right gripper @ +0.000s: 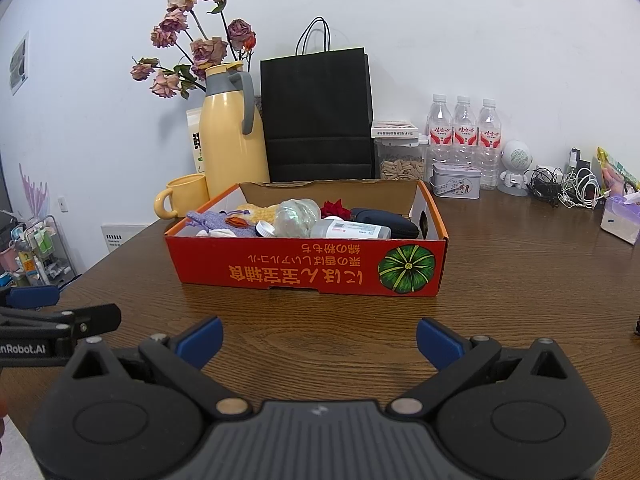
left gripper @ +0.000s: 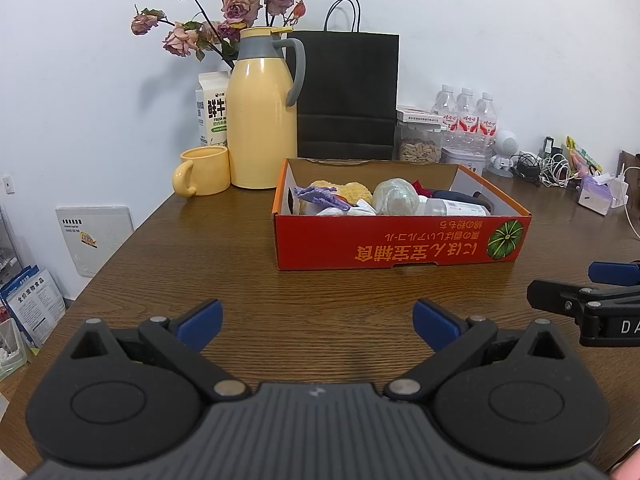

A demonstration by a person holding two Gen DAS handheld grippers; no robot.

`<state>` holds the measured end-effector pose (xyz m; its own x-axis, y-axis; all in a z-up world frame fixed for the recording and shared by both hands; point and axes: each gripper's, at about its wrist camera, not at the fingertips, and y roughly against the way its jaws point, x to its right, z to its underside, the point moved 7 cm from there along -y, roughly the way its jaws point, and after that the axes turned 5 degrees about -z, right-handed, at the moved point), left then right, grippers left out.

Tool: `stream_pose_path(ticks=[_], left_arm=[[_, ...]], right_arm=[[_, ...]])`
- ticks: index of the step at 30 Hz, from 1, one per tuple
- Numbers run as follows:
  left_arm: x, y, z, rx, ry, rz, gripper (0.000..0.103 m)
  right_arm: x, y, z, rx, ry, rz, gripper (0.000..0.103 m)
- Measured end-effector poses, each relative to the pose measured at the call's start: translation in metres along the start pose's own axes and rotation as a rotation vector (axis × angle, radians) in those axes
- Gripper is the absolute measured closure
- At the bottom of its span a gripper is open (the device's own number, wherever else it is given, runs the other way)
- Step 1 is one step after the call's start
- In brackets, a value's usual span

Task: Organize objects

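Observation:
A red cardboard box (left gripper: 384, 246) (right gripper: 280, 268) stands on the wooden table ahead of both grippers. Inside it lie a purple knitted pouch (right gripper: 224, 222), yellow sponges (left gripper: 352, 192), a pearly round object (left gripper: 396, 196) (right gripper: 298, 216), a white bottle on its side (right gripper: 348, 231), a red flower (right gripper: 335, 209) and a dark case (right gripper: 384, 220). My left gripper (left gripper: 318, 322) is open over bare table, short of the box. My right gripper (right gripper: 319, 338) is open too, with nothing between its blue pads. Each gripper shows at the edge of the other's view.
Behind the box stand a yellow thermos jug (left gripper: 264, 120), a yellow mug (left gripper: 202, 172), a milk carton (left gripper: 212, 108), dried roses (left gripper: 216, 12), a black paper bag (left gripper: 346, 92), a seed jar (right gripper: 402, 160), three water bottles (right gripper: 464, 136), a tin (right gripper: 456, 180), cables (right gripper: 564, 186) and a tissue pack (right gripper: 622, 224).

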<state>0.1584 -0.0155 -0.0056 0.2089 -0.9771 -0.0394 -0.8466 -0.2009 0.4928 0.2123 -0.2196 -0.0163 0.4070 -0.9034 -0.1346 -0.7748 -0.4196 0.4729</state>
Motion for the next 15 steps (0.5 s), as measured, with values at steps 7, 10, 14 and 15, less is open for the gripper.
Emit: stream_pose_path(ticks=[7, 10, 14, 15], left_arm=[[0.0002, 0.0000, -0.0002, 0.000, -0.001, 0.000, 0.000], [0.0001, 0.0002, -0.0002, 0.000, -0.001, 0.002, 0.000], [-0.0014, 0.0006, -0.0006, 0.003, 0.000, 0.002, 0.000], [-0.0018, 0.0011, -0.0005, 0.003, 0.000, 0.000, 0.000]], right_arm=[[-0.0002, 0.0001, 0.0001, 0.000, 0.000, 0.000, 0.000], [-0.0004, 0.0001, 0.0001, 0.000, 0.000, 0.000, 0.000], [-0.0004, 0.0001, 0.0001, 0.000, 0.000, 0.001, 0.000], [-0.0003, 0.0001, 0.0001, 0.000, 0.000, 0.001, 0.000]])
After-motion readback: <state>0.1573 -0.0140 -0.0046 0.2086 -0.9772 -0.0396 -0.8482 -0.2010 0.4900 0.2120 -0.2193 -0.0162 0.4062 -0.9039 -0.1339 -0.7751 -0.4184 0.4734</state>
